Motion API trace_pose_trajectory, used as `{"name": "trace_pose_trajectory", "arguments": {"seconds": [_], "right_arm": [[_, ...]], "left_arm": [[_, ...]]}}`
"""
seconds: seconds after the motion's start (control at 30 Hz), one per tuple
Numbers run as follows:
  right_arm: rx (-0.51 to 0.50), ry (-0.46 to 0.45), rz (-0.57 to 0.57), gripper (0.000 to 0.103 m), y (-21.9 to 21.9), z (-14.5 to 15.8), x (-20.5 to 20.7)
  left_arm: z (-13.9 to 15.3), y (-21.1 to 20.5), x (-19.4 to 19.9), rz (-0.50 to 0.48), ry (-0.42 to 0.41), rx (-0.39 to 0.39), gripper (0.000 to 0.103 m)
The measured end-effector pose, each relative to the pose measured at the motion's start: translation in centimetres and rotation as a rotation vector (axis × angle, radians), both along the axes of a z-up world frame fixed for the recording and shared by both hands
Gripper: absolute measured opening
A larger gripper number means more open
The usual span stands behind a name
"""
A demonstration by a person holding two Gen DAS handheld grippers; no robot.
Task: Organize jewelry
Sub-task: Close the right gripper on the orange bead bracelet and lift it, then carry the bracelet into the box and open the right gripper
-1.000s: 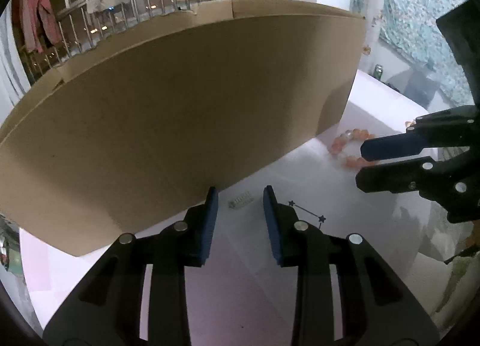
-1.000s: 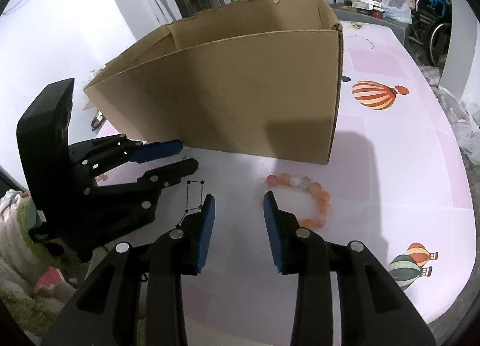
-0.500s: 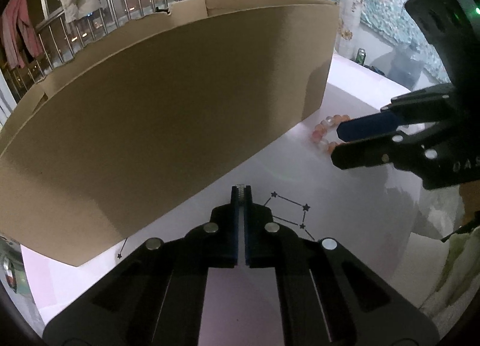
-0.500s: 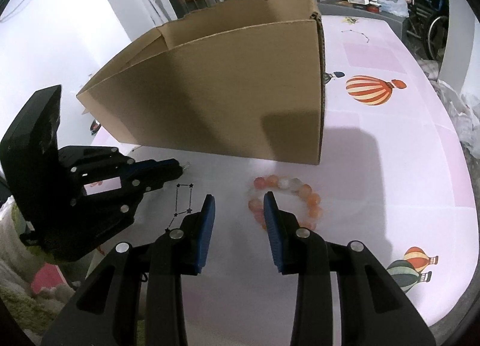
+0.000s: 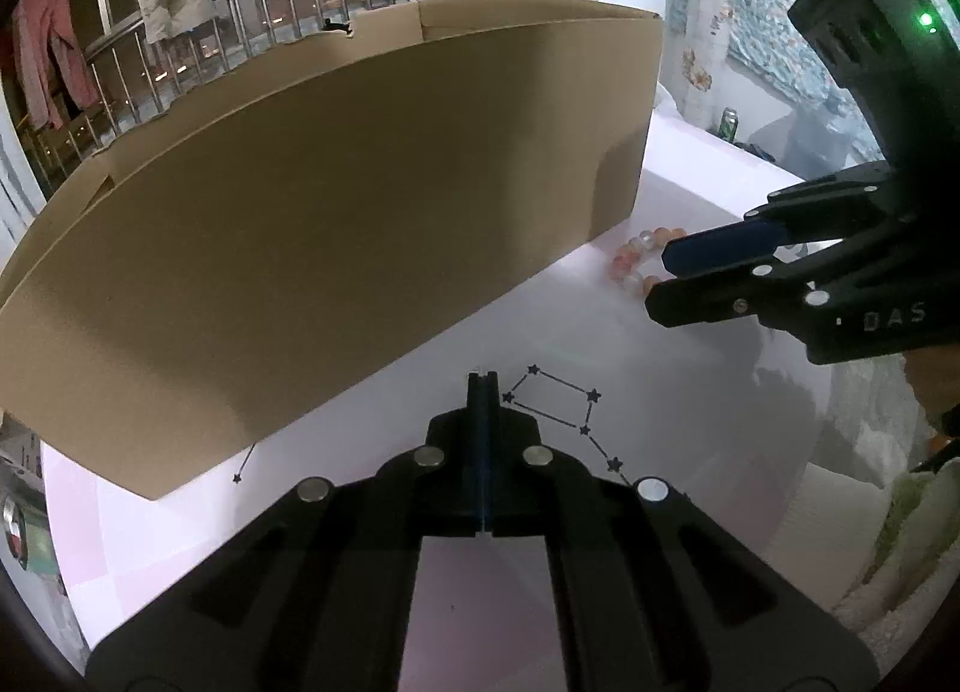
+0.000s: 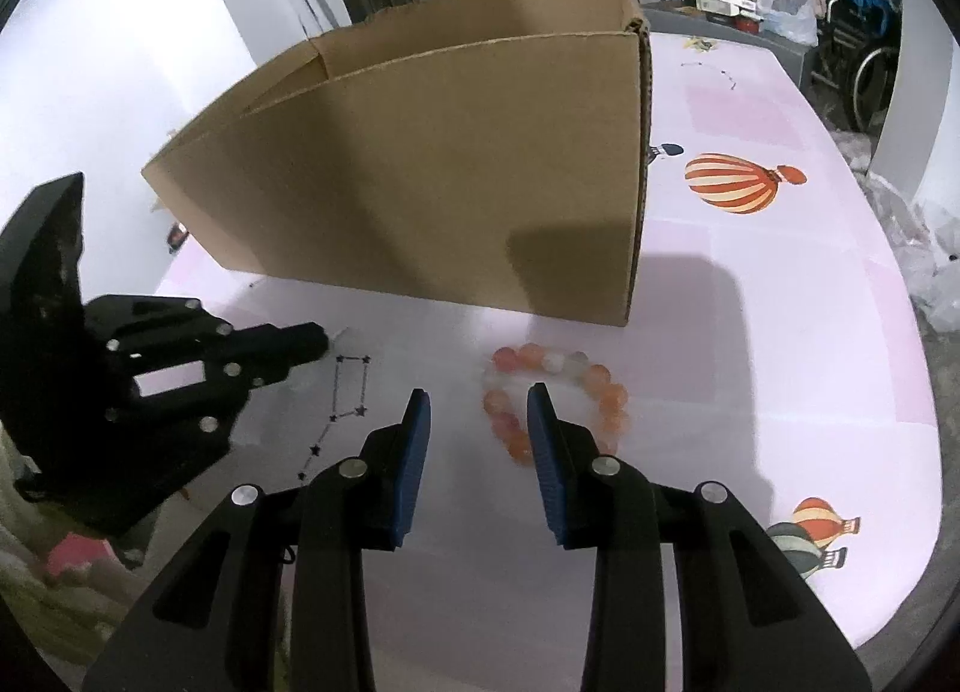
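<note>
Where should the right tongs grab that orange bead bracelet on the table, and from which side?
Take the bead bracelet across its near arc, coming down from above. It lies flat as an open ring on the tablecloth, so one finger can drop inside the loop, one outside. The open right tongs already straddle that side.

Right gripper: jaws parted over the table, blue pads facing, nothing between them.
Bead bracelet: orange and pale beads in a ring, partly behind the right-hand finger.
Cardboard box: open-topped, standing just beyond the bracelet.
Left gripper: closed, tips beside a printed constellation.
Tablecloth: pink, with a striped balloon print.
</note>
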State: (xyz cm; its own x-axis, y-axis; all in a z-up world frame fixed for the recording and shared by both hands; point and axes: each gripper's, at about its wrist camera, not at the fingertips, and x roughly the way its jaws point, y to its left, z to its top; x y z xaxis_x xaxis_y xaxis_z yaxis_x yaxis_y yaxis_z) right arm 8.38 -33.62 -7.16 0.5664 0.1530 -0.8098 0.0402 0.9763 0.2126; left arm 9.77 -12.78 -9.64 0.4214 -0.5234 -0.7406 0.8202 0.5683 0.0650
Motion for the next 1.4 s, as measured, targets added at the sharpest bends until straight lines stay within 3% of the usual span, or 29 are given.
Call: {"name": "trace_pose_trajectory", "arguments": {"seconds": [0.57, 0.67, 0.7, 0.83, 1.07, 1.4], "right_arm": [[-0.133, 0.01, 0.052, 0.033, 1.2, -0.3, 1.2], [-0.178, 0.012, 0.058, 0.022, 1.4, -0.3, 1.6], [-0.18, 0.013, 0.058, 0.013, 1.4, -0.3, 1.6], [-0.149, 0.005, 0.032, 0.01, 0.7, 0.2, 1.4], [-0.043, -0.09, -0.024, 0.01, -1.2, 3.8, -0.5], [0.033, -0.243, -0.017, 0.01, -1.7, 9.6, -1.8]], "left_arm": [[2.0, 1.1, -0.5, 0.044, -0.017, -0.075, 0.0], [2.6, 1.0, -0.6, 0.049, -0.028, -0.085, 0.0], [2.8, 1.1, -0.7, 0.052, -0.031, -0.09, 0.0], [3.8, 1.5, -1.0, 0.061, -0.046, -0.112, 0.0], [6.4, 2.7, -1.4, 0.072, -0.062, -0.171, 0.0], [12.0, 5.5, -0.9, 0.078, -0.06, -0.322, 0.0]]}}
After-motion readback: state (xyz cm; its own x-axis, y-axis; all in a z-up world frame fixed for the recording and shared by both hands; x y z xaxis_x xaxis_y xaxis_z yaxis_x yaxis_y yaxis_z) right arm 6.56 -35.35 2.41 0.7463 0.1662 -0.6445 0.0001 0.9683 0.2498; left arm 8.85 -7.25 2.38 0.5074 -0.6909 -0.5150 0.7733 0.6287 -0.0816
